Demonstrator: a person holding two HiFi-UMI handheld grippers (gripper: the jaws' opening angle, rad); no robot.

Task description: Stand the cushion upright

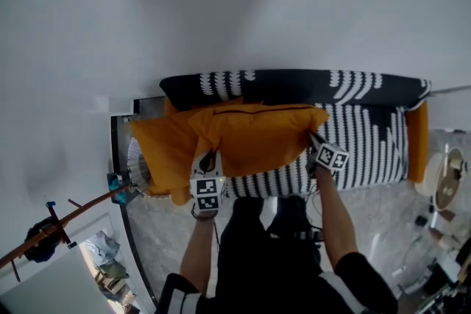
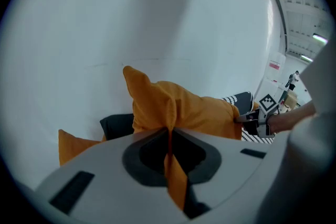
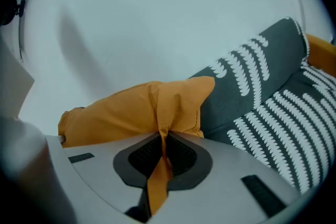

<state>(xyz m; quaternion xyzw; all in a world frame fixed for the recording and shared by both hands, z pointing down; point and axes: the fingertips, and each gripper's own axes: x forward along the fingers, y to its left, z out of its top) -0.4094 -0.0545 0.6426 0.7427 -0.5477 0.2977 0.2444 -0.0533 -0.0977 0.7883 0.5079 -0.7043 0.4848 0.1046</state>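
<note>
Cushion (image 1: pixel 254 140), plain orange cloth

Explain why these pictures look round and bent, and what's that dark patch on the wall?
Head view: a wide lens bows the sofa. Left gripper view: black corners, a soft shadow on the wall. Right gripper view: fainter shadow, cushion sharp.

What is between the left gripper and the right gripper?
The orange cushion, held by both: the head view shows it spanning from left gripper to right gripper.

Three orange cushions (image 1: pixel 254 136) (image 1: pixel 158 154) (image 1: pixel 417 140), one black-and-white patterned sofa (image 1: pixel 368 151), two grippers (image 1: pixel 208 157) (image 1: pixel 313 137), two forearms (image 1: pixel 197 254) (image 1: pixel 335 217)
</note>
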